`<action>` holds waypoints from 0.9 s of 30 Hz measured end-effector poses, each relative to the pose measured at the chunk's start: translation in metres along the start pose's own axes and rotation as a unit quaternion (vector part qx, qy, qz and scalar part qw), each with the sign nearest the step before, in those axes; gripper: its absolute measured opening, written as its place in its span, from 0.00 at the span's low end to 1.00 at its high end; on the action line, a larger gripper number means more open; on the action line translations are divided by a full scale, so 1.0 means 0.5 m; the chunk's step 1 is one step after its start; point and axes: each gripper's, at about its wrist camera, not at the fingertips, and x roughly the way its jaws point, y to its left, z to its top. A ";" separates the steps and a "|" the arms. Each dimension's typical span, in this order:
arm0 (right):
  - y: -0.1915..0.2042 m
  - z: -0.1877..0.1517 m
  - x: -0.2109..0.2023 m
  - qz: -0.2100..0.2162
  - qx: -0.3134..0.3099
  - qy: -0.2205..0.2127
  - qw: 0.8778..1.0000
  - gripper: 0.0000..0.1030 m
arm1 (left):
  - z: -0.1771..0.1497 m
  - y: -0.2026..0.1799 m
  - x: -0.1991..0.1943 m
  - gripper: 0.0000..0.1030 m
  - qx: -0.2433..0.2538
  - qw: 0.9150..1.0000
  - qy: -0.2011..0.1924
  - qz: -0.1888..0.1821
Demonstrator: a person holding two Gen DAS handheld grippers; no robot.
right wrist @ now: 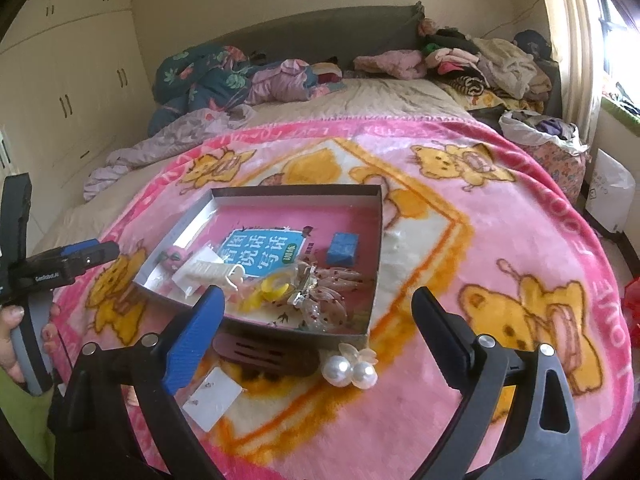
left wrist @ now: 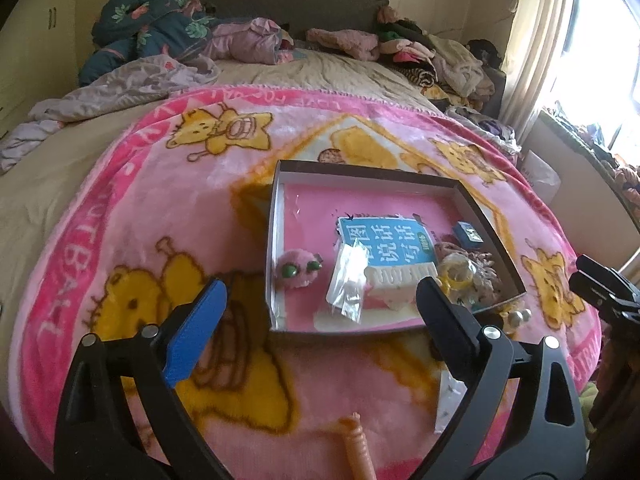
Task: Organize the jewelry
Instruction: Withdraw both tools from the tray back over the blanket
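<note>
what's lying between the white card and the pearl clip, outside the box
A dark brown hair clip lies between the white card and the pearl clip, on the blanket just outside the box. The right wrist view shows it.

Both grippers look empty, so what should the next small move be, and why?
Probably lower the right gripper onto the pearl hair clip. Its jaws are open with nothing in them, and the clip lies on the blanket just outside the box where the other pieces already sit.

My left tongs (left wrist: 322, 306) gape wide, angled downward, nothing between them. My right tongs (right wrist: 316, 314) gape likewise, empty.
</note>
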 end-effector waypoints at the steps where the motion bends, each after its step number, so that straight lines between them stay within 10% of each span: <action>1: -0.001 -0.001 -0.005 -0.001 0.000 -0.002 1.000 0.91 | -0.003 -0.001 -0.005 0.86 0.000 1.000 -0.001 0.000; 27: -0.002 -0.076 -0.094 -0.006 -0.007 -0.012 1.000 0.92 | -0.086 -0.075 -0.073 0.86 0.030 0.999 -0.003 -0.025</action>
